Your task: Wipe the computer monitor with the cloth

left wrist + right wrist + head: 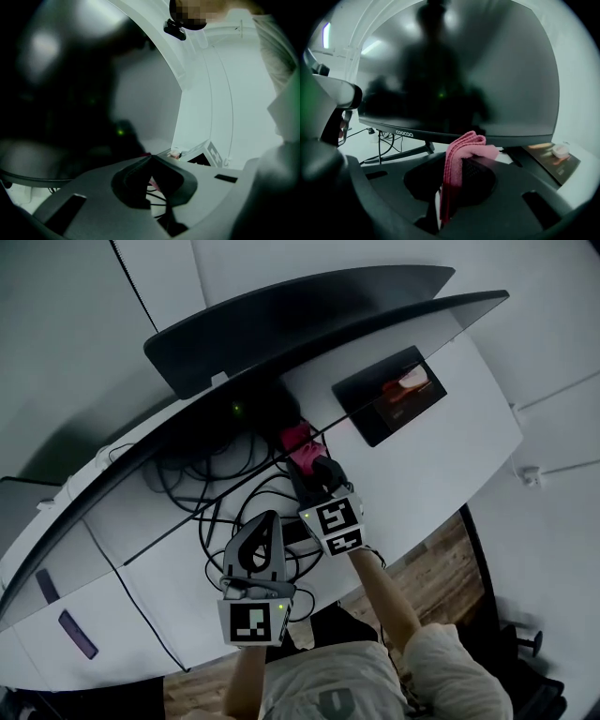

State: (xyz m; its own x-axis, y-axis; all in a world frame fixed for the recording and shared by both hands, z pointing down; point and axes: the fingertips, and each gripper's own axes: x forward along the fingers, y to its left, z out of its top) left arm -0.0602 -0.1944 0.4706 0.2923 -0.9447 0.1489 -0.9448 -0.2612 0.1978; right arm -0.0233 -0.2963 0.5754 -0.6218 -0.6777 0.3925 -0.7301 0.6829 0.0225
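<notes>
The computer monitor (459,79) is a wide, curved, dark screen that fills the right gripper view; from above only its dark top edge (300,324) shows. A folded pink cloth (464,140) stands up between the jaws of my right gripper (458,157), which is shut on it, just below and in front of the screen's bottom edge. In the head view the cloth (296,440) pokes out of the right gripper (311,463) by the monitor's foot. My left gripper (268,518) hangs lower left over the cables, its jaw tips together (151,158) with nothing held.
A tangle of black cables (216,493) lies on the white desk (450,456) under the monitor, near its stand leg (396,152). A black pad (389,395) with a small white item (559,150) lies to the right. Drawer fronts (75,634) lie at the left.
</notes>
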